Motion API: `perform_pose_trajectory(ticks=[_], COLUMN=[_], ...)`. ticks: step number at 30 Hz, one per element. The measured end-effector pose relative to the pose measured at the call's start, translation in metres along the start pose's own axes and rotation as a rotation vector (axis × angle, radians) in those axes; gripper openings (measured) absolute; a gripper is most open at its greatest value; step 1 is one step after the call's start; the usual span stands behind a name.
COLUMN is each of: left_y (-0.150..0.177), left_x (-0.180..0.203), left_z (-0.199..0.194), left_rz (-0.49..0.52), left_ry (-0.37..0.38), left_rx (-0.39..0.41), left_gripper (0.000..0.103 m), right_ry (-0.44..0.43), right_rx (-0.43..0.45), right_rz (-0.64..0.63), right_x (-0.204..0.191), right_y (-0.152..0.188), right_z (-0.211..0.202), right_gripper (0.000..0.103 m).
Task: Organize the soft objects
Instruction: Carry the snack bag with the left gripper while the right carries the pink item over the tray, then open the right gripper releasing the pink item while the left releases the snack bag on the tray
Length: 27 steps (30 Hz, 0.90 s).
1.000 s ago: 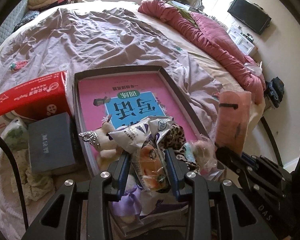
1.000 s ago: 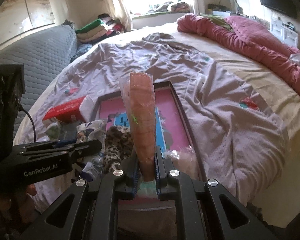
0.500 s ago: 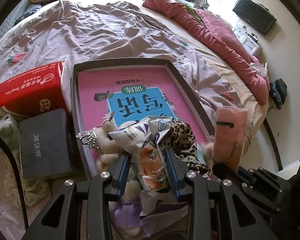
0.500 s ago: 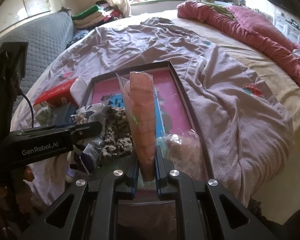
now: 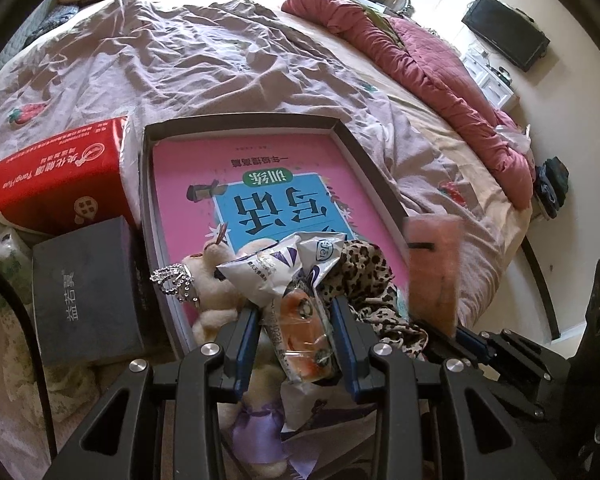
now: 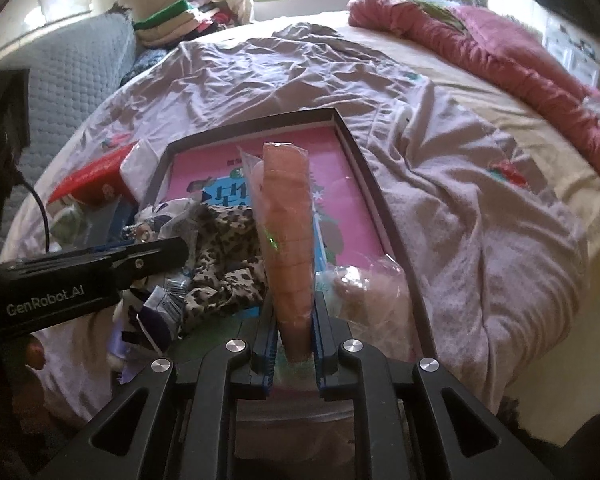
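With the leopard-print cloth (image 5: 370, 280) and cream plush toy (image 5: 216, 280) already in the shallow dark tray (image 5: 374, 172) (near the bed's edge), the left gripper (image 5: 296, 330) pinches a crinkly snack packet (image 5: 304, 320) and the right gripper (image 6: 294, 330) pinches a bagged salmon-pink cloth roll (image 6: 290, 240), both unplaced.

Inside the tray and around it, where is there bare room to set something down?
Free: the far half of the tray, over the pink book, and the bedspread beyond it. Crowded: the tray's near end, with plush toy, snack packets and leopard cloth; boxes line its left side.

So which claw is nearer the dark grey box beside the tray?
Left. The left claw sits just right of the dark grey box, gripping a snack packet. The right claw, holding a peach bundle, is across the tray.
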State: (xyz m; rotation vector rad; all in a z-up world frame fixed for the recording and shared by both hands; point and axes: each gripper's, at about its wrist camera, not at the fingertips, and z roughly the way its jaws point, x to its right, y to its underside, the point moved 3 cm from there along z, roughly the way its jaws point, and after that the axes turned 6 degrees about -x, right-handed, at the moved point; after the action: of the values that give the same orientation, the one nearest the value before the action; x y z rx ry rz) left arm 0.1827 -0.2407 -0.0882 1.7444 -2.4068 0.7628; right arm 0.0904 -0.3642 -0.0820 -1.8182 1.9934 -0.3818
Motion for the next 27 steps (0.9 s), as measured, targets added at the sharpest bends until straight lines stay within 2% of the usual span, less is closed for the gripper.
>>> perform_pose_trajectory(ticks=[6, 10, 20, 27], left_y=[0.000, -0.001, -0.001, -0.001], left_x=[-0.004, -0.006, -0.011, -0.011], left_z=[-0.001, -0.001, -0.003, -0.005], left_rz=[-0.014, -0.023, -0.052, -0.051], left_ry=[0.012, 0.024, 0.040, 0.023], left_rx=[0.000, 0.001, 0.000, -0.004], left_gripper=[0.036, 0.036, 0.037, 0.038], right_ry=[-0.013, -0.028, -0.039, -0.042], right_rx=[0.000, 0.007, 0.021, 0.041], right_rz=[-0.004, 0.011, 0.031, 0.043], right_x=[-0.003, -0.002, 0.003, 0.005], right_y=[0.000, -0.001, -0.002, -0.005], right_z=[0.001, -0.002, -0.013, -0.020], right_gripper=[0.023, 0.036, 0.041, 0.045])
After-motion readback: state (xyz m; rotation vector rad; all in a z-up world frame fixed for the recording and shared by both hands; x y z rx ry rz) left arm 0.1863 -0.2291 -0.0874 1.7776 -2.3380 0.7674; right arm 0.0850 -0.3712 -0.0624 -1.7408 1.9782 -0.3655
